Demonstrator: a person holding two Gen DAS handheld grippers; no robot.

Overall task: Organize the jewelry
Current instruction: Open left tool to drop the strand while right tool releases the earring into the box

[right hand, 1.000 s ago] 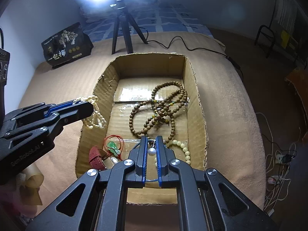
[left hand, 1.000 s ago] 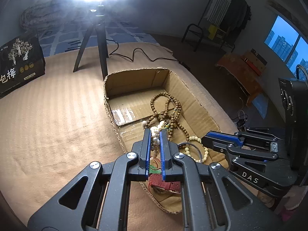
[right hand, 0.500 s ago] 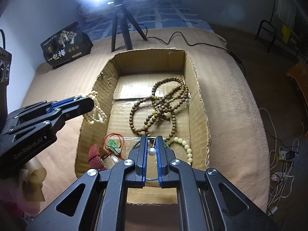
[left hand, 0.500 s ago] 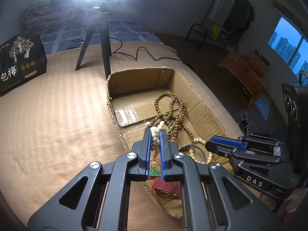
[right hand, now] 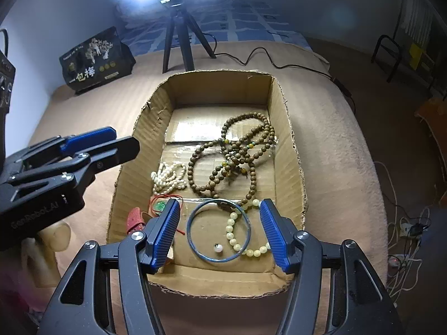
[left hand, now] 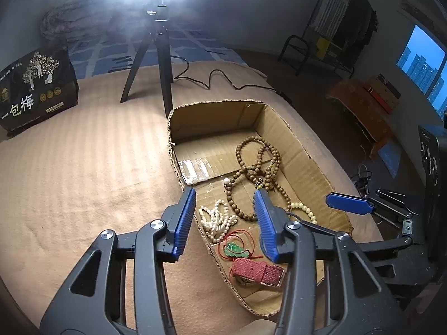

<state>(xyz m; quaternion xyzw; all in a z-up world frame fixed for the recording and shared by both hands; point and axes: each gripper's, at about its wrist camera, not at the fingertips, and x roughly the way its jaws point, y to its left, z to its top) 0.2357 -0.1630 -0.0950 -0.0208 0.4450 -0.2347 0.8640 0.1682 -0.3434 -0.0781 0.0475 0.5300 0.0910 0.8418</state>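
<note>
Both my claws hang spread and empty above the cardboard box (right hand: 287, 128): left gripper (left hand: 225, 217) over the white bead string (left hand: 216, 220), right gripper (right hand: 219, 230) over the blue bangle (right hand: 218, 230). Risk: regrasping snags tangled brown beads (right hand: 237, 153).

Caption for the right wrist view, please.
Right gripper open over a cardboard box holding a blue bangle, brown beads and white beads; left gripper alongside.
</note>
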